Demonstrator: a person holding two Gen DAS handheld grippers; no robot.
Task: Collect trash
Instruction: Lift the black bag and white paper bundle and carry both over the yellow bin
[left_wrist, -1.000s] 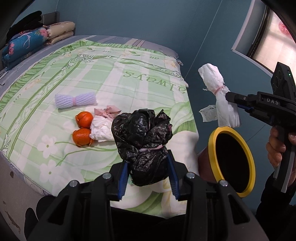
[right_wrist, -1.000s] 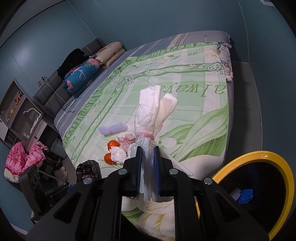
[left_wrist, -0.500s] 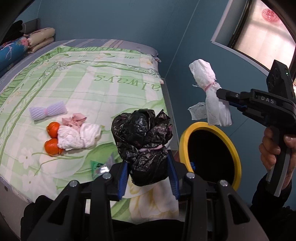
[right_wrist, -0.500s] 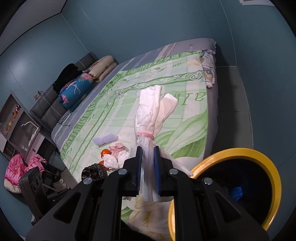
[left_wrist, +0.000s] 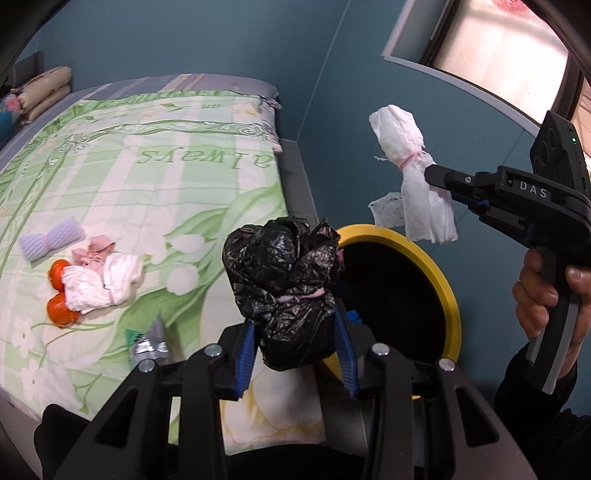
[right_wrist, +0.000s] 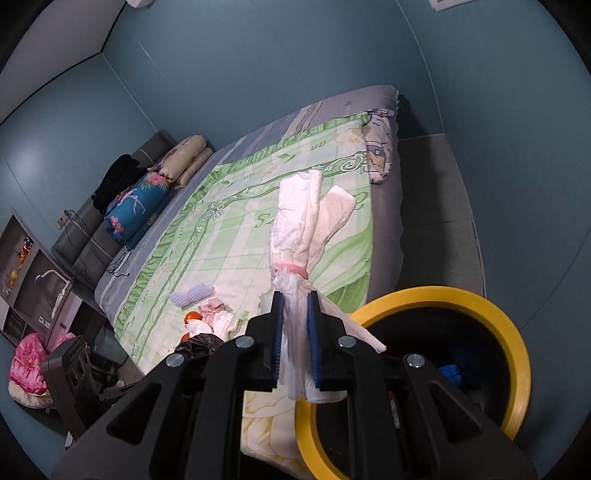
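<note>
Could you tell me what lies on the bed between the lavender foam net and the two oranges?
In the left wrist view, a small pink crumpled scrap lies between the lavender foam net and the oranges, beside a white tissue bundle.

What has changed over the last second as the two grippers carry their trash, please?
Both grippers have swung from over the bed toward the yellow-rimmed bin, which now fills more of each view. The left gripper stays shut on the black plastic bag bundle, the right gripper on the white tissue bundle. Nothing was released. The oranges, white wad and purple foam net stay on the bed.
</note>
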